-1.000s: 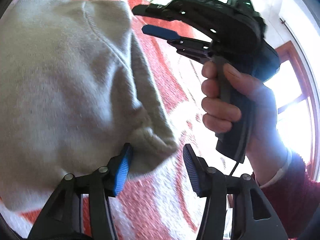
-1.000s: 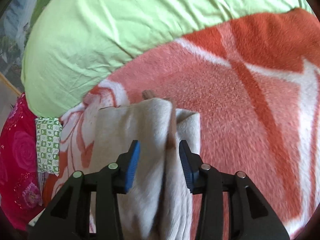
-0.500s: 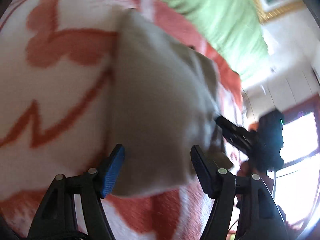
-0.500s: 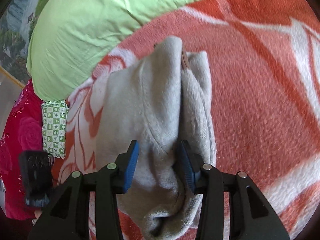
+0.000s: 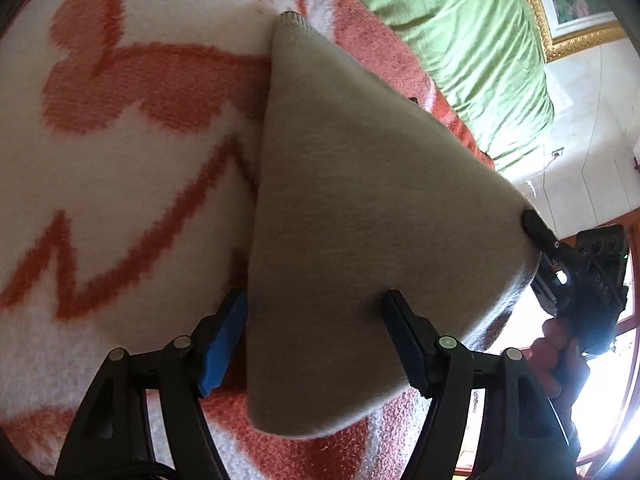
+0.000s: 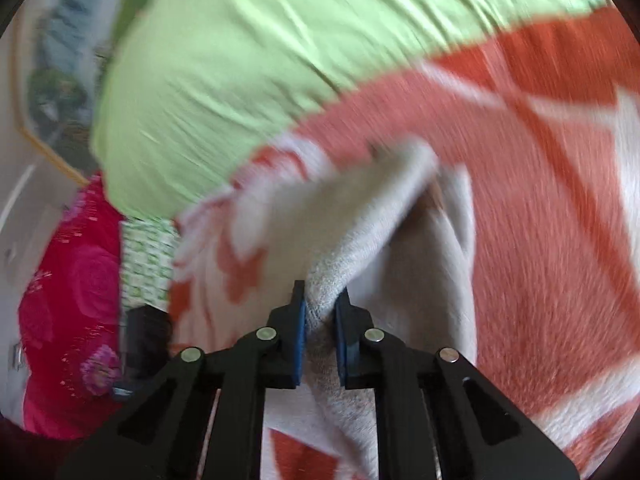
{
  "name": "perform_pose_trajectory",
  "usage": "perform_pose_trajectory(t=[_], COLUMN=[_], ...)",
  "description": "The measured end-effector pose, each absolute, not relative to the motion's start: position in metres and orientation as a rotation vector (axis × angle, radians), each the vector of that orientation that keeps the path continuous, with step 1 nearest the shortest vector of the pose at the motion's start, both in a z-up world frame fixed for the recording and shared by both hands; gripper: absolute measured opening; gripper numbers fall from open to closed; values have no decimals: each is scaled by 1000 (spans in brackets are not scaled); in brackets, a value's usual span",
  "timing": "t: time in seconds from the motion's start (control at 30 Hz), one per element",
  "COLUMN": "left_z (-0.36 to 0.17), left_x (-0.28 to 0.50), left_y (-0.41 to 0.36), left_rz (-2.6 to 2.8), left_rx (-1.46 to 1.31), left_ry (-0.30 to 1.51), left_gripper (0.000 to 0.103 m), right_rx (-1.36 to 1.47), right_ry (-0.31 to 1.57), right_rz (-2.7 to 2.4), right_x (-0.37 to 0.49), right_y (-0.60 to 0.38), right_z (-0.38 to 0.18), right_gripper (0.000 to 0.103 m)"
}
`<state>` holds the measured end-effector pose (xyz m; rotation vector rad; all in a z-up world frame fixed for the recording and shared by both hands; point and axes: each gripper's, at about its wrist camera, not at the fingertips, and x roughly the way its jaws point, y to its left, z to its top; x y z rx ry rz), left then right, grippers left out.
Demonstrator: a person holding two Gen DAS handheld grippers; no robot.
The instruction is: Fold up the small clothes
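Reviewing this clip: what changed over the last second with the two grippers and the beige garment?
The right gripper, open around a fold of the beige knitted garment a second ago, has closed on it and is lifting that edge. The left gripper shifted from the garment's corner to straddle its middle. Unchanged: left fingers open, and the garment still on the orange-and-white fleece blanket.

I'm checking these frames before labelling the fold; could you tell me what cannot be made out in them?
- Left wrist view: the beige garment covers the gap of the open left gripper, hiding the blanket beneath.
- Right wrist view: motion blur smears the garment's far end.
- Garment type: unclear in either view.
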<state>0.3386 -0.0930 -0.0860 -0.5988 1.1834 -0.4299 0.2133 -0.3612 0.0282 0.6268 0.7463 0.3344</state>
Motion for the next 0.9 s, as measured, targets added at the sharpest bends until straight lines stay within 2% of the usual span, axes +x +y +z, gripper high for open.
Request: perform_pose_trajectory(t=[0.1,0.2,0.3,0.33,0.4,0.57,0.73,0.77,0.83,0.87,0.9], left_z=[-92,-99,-103,-101,-94,-86,-90,-92,-96,-95,-92], left_x=[340,340,342,343,341,340,339,340,343,343,342], left_y=[-100,-103,-107,-108,-107,-97,-91,-91,-98,-98,-97], left_rz=[-418,-415,-413,-411,-408,-405,-401,-404,-410,-411,-413], left_rx=[-582,-574,-580,-576,-565,-581,-573,-572,-562,-560,-559], left_ry=[1214,1238,1251,1248,1234,1207,1218,1221,1240,1244,1237], left_gripper=[71,72,72,72,72,72,72,72,73,72,72], right_rx=[556,590,626,650,647,575,571,583,661,675,681], right_ry=[838,945,933,915,890,767,889,908,939,946,949], right_rz=[255,205,169,163,123,155,175,143,109,92,93], right_x=[218,223,220,218,209,169,168,171,179,181,181], right_y=[-365,-374,-381,-383,-383,-365,-355,-363,-382,-384,-384], right_z=[7,-39,-63,-61,-48,-2,-35,-46,-71,-73,-69], right_gripper=[13,14,17,17,27,28,28,28,18,7,7])
